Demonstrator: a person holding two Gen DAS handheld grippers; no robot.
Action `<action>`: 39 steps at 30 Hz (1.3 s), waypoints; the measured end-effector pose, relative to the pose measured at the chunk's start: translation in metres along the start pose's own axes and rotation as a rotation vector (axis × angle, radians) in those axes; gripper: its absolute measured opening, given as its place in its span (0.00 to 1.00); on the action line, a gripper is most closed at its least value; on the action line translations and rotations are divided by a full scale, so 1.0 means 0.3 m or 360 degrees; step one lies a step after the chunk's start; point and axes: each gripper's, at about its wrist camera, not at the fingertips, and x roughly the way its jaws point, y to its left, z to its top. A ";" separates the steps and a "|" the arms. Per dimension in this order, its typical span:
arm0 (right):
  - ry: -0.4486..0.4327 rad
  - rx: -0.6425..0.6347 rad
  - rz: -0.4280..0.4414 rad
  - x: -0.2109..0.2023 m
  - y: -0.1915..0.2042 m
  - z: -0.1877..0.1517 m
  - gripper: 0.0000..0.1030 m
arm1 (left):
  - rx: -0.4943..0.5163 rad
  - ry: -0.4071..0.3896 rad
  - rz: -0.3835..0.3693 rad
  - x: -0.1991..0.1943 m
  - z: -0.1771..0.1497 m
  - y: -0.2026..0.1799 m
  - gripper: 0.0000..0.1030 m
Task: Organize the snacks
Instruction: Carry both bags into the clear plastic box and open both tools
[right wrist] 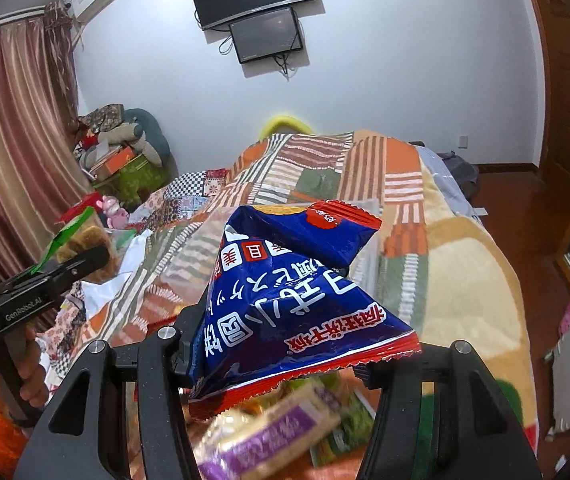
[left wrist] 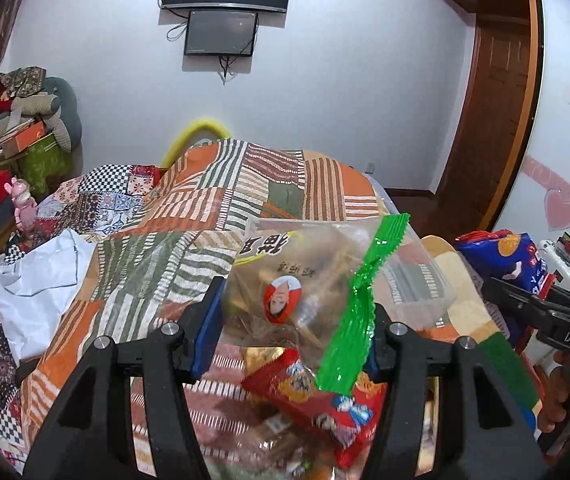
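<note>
In the left wrist view my left gripper (left wrist: 293,320) is shut on a clear snack bag (left wrist: 285,280) with a green crimped edge and a red oval sticker, held up over the bed. In the right wrist view my right gripper (right wrist: 281,348) is shut on a blue snack bag (right wrist: 285,300) with red crimped ends, also off the bed. Each gripper shows in the other's view: the right gripper (left wrist: 545,312) with the blue bag (left wrist: 513,256), the left gripper (right wrist: 65,268) with the green-edged bag (right wrist: 73,236). A clear plastic box (left wrist: 421,288) stands on the quilt just beyond.
Loose packs lie under the grippers: a red pack (left wrist: 317,400) and a purple and yellow pack (right wrist: 277,428). The patchwork quilt (left wrist: 189,208) covers the bed, with a white plastic bag (left wrist: 41,276) at its left. Boxes and cushions (left wrist: 33,120) are piled in the far left corner.
</note>
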 end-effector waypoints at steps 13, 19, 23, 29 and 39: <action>0.0103 0.0010 -0.0021 0.163 -0.016 0.043 0.50 | 0.0063 0.0114 -0.0009 0.228 0.045 -0.024 0.55; 0.0182 0.0016 -0.0045 0.234 -0.027 0.068 0.50 | 0.0009 0.0243 -0.0044 0.356 0.052 0.007 0.55; 0.0235 0.0013 -0.0052 0.267 -0.031 0.072 0.50 | 0.0021 0.0310 -0.0028 0.421 0.049 0.011 0.55; 0.0297 0.0021 -0.0067 0.308 -0.037 0.066 0.51 | 0.0096 0.0312 0.0012 0.444 0.052 -0.014 0.55; 0.0367 0.0029 -0.0060 0.329 -0.032 0.081 0.58 | 0.0113 0.0349 -0.0014 0.448 0.052 -0.049 0.75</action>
